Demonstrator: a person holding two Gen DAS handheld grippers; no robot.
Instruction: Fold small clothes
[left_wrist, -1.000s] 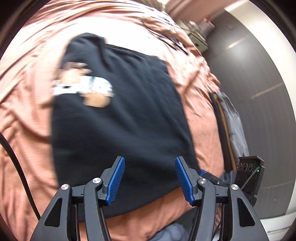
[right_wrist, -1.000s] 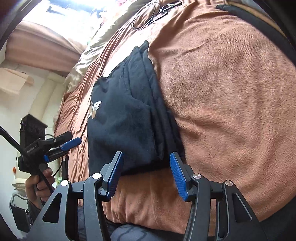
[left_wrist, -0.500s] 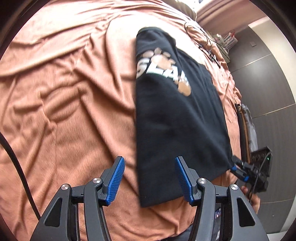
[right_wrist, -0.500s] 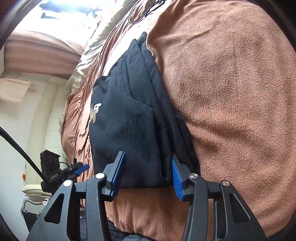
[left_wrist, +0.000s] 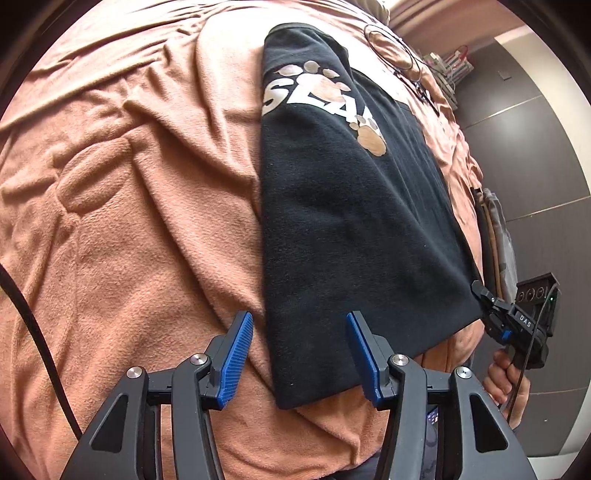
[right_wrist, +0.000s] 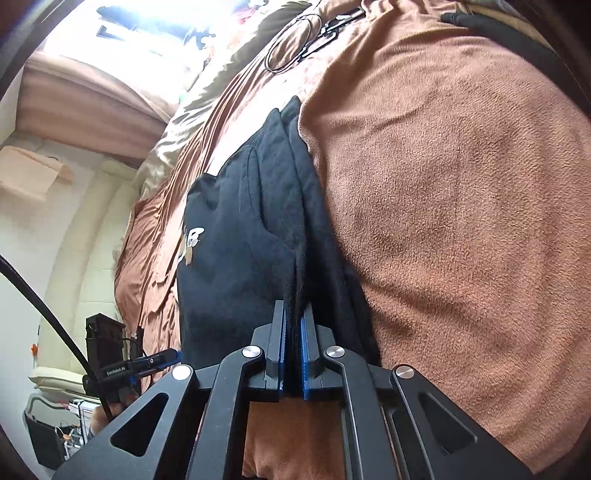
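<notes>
While spread across the brown bed blanket (left_wrist: 129, 206), black shirt (left_wrist: 343, 206) lying folded lengthwise. Right gripper (right_wrist: 293, 328), open half a second ago, now clamped on near corner; left gripper (left_wrist: 299, 350) open, straddling other corner. Ready for lifting.

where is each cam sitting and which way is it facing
Left wrist: on the open left gripper, looking up the black shirt over the brown blanket; a hand shows.
Right wrist: on the right gripper, jaws shut on the shirt's hem, facing the window.
Shared: shirt, blanket, each other's gripper.
</notes>
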